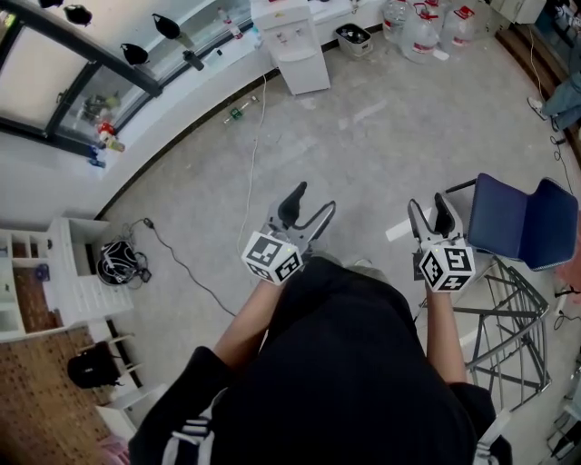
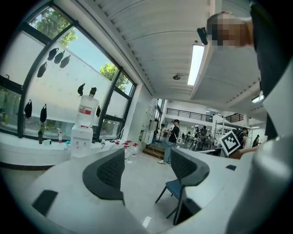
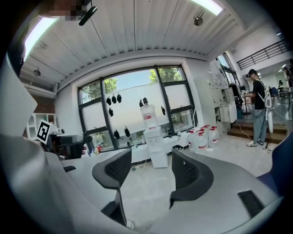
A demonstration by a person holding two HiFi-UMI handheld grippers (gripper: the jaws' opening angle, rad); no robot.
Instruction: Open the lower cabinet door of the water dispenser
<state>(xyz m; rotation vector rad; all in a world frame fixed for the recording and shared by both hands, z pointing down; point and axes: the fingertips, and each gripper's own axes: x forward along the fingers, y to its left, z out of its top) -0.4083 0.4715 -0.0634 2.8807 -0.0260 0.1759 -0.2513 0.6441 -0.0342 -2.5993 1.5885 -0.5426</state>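
The person stands on the concrete floor (image 1: 363,136) holding both tools out in front. The left gripper (image 1: 313,198) has its jaws wide apart, with nothing between them. The right gripper (image 1: 428,204) is likewise spread and empty. The water dispenser (image 1: 295,41) stands well away from both, against the low window ledge (image 1: 182,91), with a bottle on top. Water jugs (image 1: 422,27) sit on the floor near it. A blue chair (image 1: 522,222) is just beside the right gripper.
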